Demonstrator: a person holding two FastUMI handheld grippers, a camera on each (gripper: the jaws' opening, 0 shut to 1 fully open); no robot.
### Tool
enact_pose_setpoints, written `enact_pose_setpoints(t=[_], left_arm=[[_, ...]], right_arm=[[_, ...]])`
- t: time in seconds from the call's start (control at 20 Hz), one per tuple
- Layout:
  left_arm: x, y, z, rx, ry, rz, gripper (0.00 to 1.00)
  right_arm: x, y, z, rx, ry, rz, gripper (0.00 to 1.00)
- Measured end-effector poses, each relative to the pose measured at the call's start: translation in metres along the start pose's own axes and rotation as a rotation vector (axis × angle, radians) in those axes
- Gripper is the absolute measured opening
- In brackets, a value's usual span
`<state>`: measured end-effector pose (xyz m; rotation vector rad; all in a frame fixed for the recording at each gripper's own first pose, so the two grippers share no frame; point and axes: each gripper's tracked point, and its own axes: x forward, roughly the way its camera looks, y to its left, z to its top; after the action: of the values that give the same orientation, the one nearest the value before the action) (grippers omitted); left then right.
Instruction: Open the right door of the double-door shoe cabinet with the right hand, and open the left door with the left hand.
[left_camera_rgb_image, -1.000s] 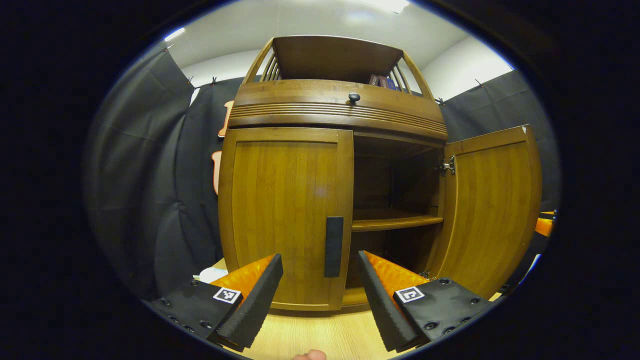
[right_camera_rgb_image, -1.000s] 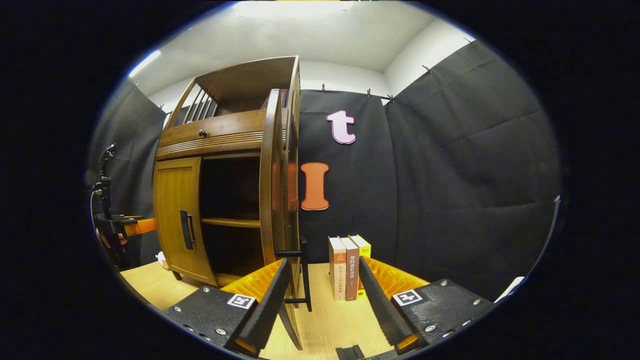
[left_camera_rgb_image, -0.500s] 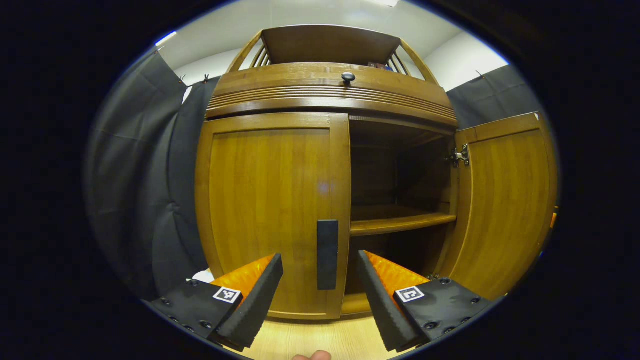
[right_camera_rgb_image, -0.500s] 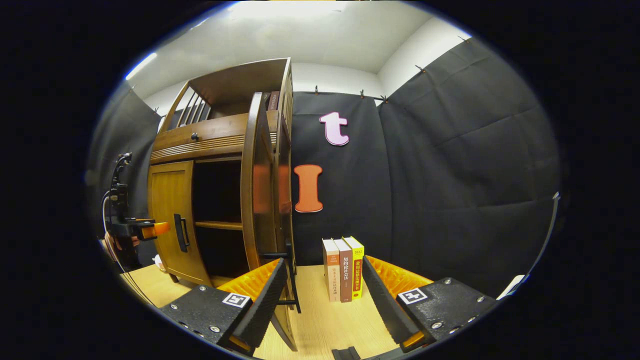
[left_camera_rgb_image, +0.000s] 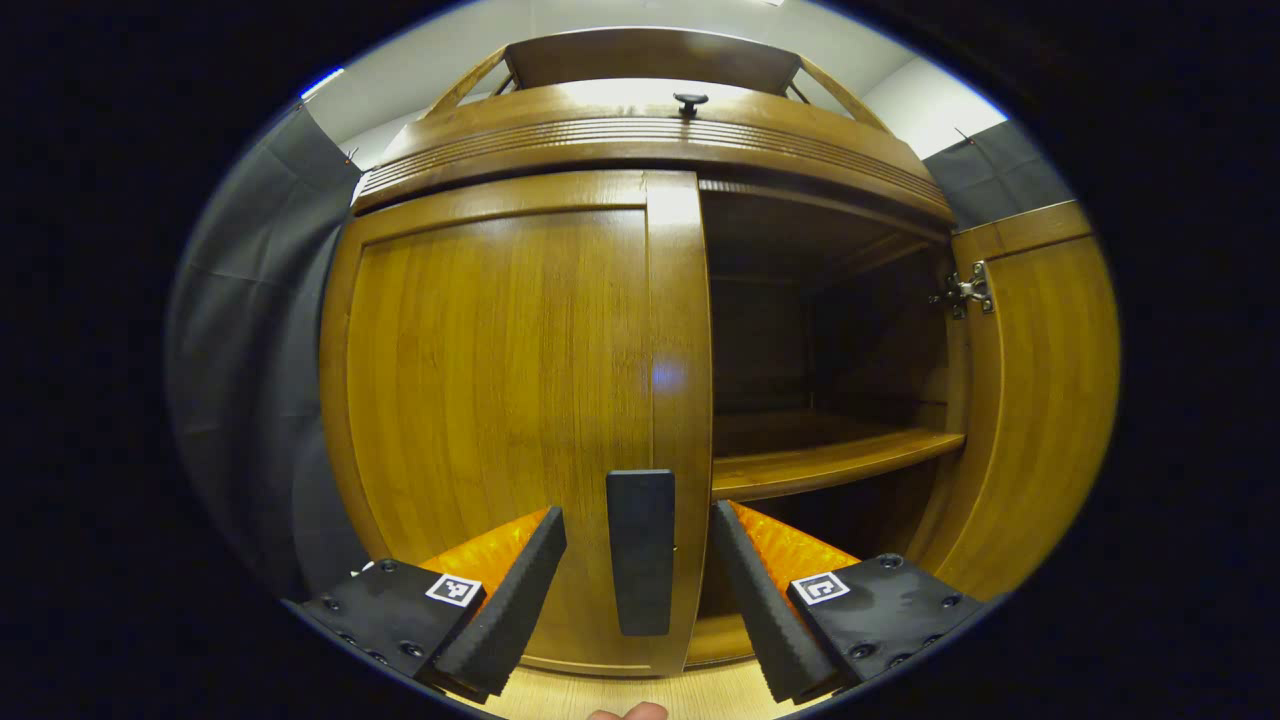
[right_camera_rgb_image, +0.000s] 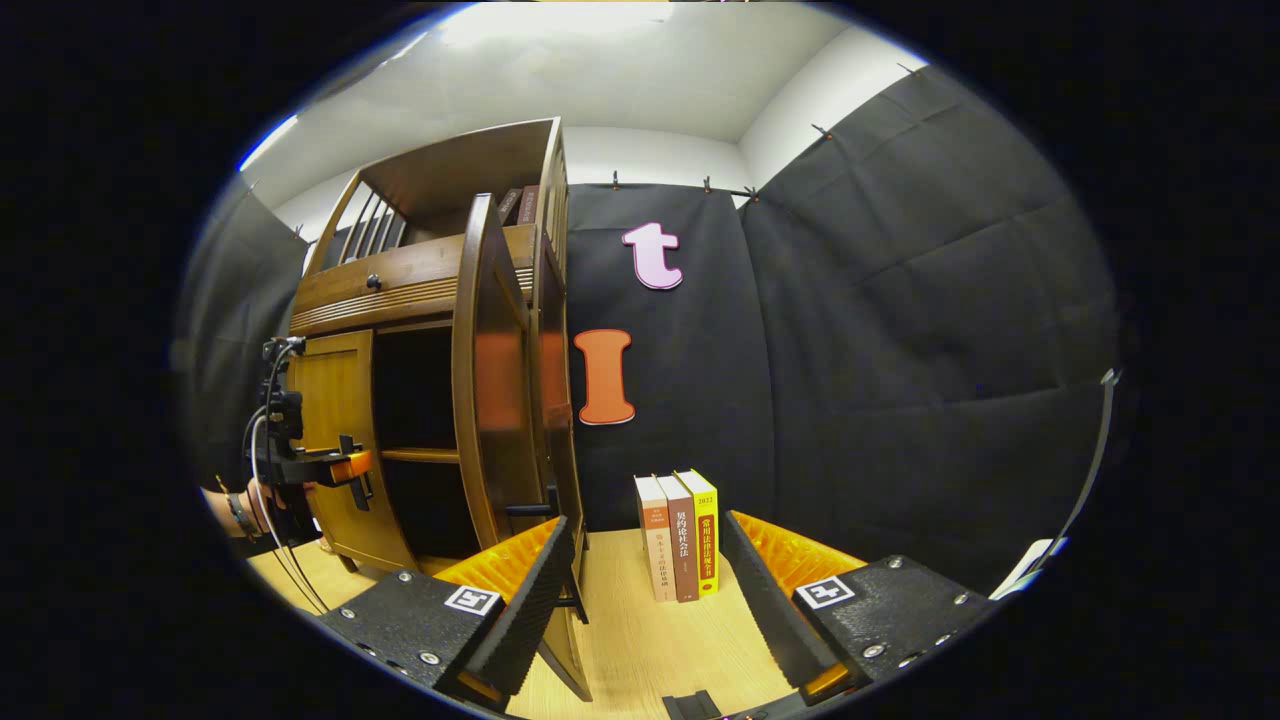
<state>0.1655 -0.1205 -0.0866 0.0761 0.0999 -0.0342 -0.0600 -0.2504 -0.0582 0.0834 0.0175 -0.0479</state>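
Underfoot, so to speak, a pale wooden worktop (right_camera_rgb_image: 650, 640) carries everything, with black cloth walls (right_camera_rgb_image: 900, 330) around it and a white ceiling (right_camera_rgb_image: 600, 70) above. At the left of the right gripper view stands the shoe cabinet (right_camera_rgb_image: 420, 290), its left door (right_camera_rgb_image: 335, 440) closed and its right door (right_camera_rgb_image: 490, 400) swung out edge-on toward the camera. Inside, a single shelf (left_camera_rgb_image: 830, 460) crosses the dark interior, and nothing on it can be made out. Up in the open top rack, a few dark book spines (right_camera_rgb_image: 515, 203) show. To the right of the cabinet three books (right_camera_rgb_image: 680, 535) stand upright on the worktop against the cloth; their spine print is too small to read.

The left claw (left_camera_rgb_image: 640, 570) is spread wide, its fingers on either side of the left door's dark handle (left_camera_rgb_image: 640, 550) without touching it. The right claw (right_camera_rgb_image: 645, 590) is also spread wide, holding nothing, with the right door's handle (right_camera_rgb_image: 570, 560) just beside its left finger.
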Motion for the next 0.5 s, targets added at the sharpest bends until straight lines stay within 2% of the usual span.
enact_pose_setpoints(t=[0.1,0.15,0.5], left_arm=[[0.0098,0.0044,-0.004,0.006,-0.006,0.015,0.94],[0.0095,0.0012,-0.0051,-0.007,-0.008,-0.005,0.94],[0.0122,-0.0045,-0.0093,-0.025,-0.006,-0.05,0.65]], right_arm=[[-0.0006,-0.0084,-0.0045,-0.019,0.018,-0.025,0.92],[-0.0019,-0.0113,-0.0044,-0.039,0.024,-0.034,0.92],[-0.0052,-0.0051,0.002,-0.109,0.024,-0.041,0.92]])
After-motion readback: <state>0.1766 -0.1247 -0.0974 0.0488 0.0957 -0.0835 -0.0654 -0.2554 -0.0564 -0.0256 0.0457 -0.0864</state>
